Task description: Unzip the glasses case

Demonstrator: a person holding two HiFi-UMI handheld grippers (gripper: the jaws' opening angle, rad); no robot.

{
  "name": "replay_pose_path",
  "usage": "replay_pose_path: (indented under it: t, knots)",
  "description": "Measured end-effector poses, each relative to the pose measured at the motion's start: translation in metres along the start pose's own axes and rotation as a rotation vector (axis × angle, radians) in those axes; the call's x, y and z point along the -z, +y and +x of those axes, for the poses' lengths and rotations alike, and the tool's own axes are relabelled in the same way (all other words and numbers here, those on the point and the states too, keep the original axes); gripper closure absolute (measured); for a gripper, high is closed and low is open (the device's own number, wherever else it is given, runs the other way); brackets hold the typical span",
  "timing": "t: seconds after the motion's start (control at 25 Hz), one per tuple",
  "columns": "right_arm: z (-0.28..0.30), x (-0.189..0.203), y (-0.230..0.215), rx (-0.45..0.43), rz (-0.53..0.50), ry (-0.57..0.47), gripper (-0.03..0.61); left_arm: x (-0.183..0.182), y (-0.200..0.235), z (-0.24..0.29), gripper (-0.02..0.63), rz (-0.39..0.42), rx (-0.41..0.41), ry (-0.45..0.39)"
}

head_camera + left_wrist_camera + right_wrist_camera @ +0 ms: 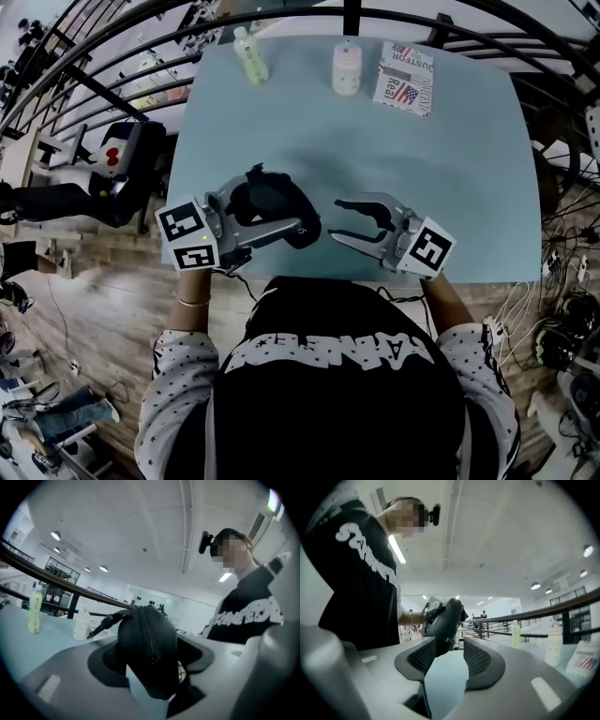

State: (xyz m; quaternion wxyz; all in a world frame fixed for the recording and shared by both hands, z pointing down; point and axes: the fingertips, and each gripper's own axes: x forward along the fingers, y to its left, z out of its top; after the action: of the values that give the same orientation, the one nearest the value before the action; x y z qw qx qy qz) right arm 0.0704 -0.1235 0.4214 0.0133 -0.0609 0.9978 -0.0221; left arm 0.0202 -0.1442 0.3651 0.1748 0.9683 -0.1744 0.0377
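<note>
The glasses case (pixel 149 639) is a black, rounded, soft-looking shell with a matte surface. In the head view it sits near the front edge of the pale blue table (pixel 450 169), at about 7 o'clock on the tabletop. It lies lengthwise between the arms of the left gripper (pixel 281 202). In the left gripper view its domed end faces the camera. A dark zip track (pixel 149 634) runs down the middle of the dome from 12 o'clock to 6 o'clock, and the two halves meet along it with no gap visible. A thin black tab (pixel 104 624) sticks out from the top of the case toward 10 o'clock. The left jaws are clamped on the case, one pad on each flank.

The right gripper (pixel 337 219) is at 3 o'clock from the case and points at it. Its jaws stand apart with nothing pressed between the pads. In the right gripper view the case lies just past the tips, toward 11 o'clock.

Along the far edge of the table stand a pale green bottle (pixel 250 54) at 11 o'clock and a white bottle (pixel 346 67) at 12 o'clock. A flag-printed packet (pixel 405 77) lies at 1 o'clock.
</note>
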Motion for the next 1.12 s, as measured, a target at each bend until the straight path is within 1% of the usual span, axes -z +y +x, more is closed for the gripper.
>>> replay_pose_path:
  t: [0.08, 0.16, 0.24, 0.36, 0.44, 0.56, 0.6, 0.68, 0.92, 1.12]
  knots:
    - [-0.004, 0.0, 0.006, -0.086, 0.115, -0.063, 0.428, -0.004, -0.014, 0.0, 0.614, -0.017, 0.085, -0.008]
    - [-0.007, -0.002, 0.016, -0.19, 0.254, -0.144, 0.464, -0.009, -0.027, 0.002, 0.614, -0.048, 0.163, -0.028]
    - [-0.009, -0.005, 0.026, -0.284, 0.36, -0.211, 0.474, -0.014, -0.036, 0.003, 0.614, -0.08, 0.224, -0.056]
    - [-0.012, -0.009, 0.035, -0.378, 0.452, -0.276, 0.474, -0.022, -0.042, 0.003, 0.614, -0.12, 0.275, -0.102]
    - [-0.014, -0.013, 0.036, -0.409, 0.489, -0.309, 0.474, -0.026, -0.045, 0.002, 0.614, -0.138, 0.294, -0.126]
    - [-0.017, -0.019, 0.038, -0.458, 0.532, -0.351, 0.481, -0.027, -0.045, 0.002, 0.614, -0.154, 0.305, -0.139]
    - [-0.017, -0.021, 0.039, -0.477, 0.538, -0.355, 0.492, -0.026, -0.044, 0.002, 0.614, -0.158, 0.304, -0.141]
    - [-0.014, -0.022, 0.043, -0.503, 0.541, -0.352, 0.494, -0.024, -0.041, 0.001, 0.614, -0.165, 0.298, -0.14]
    - [-0.012, -0.024, 0.039, -0.499, 0.577, -0.373, 0.522, -0.02, -0.04, -0.001, 0.614, -0.166, 0.287, -0.131]
    - [-0.018, -0.028, 0.037, -0.516, 0.637, -0.416, 0.535, -0.018, -0.044, 0.0, 0.614, -0.163, 0.277, -0.134]
